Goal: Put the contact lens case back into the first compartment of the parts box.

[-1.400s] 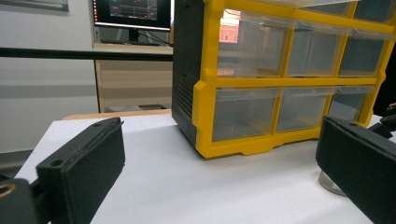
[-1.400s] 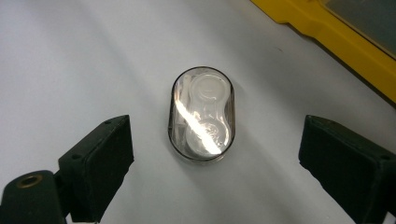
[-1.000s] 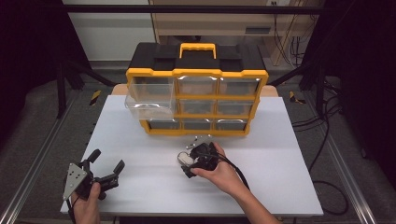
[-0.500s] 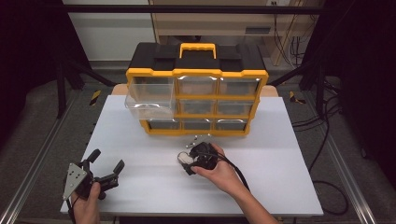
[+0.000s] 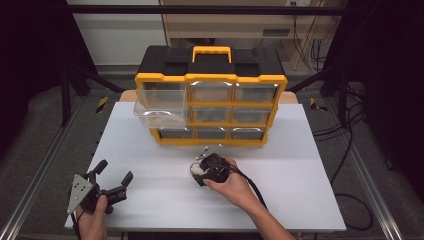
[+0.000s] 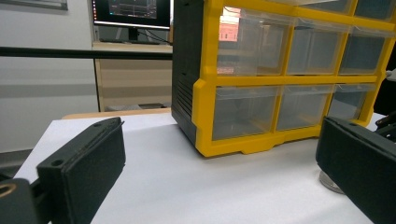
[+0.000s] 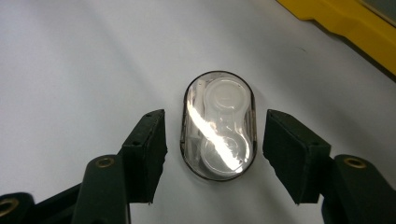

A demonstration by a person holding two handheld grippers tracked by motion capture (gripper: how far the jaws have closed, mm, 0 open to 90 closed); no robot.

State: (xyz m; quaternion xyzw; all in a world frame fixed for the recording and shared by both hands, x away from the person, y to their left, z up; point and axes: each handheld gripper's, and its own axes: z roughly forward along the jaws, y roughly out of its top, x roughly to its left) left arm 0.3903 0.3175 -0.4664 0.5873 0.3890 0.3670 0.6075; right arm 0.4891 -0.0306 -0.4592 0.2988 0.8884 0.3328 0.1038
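Note:
A small clear oval case [image 7: 218, 125] lies flat on the white table [image 5: 165, 150], with white round parts inside it. My right gripper [image 7: 214, 151] is open and straddles the case, one jaw on each side, neither touching it. In the high view the right gripper [image 5: 202, 171] points down at the table in front of the yellow and black drawer cabinet [image 5: 212, 95]. The cabinet's top-left clear drawer [image 5: 157, 105] is pulled out. My left gripper [image 5: 114, 175] rests open near the table's front left corner, holding nothing, and faces the cabinet [image 6: 280, 74].
A few small pale bits [image 5: 205, 150] lie on the table just before the cabinet's base. A cable [image 5: 250, 182] trails from the right gripper along the person's forearm. Dark stand legs and cables surround the table on the floor.

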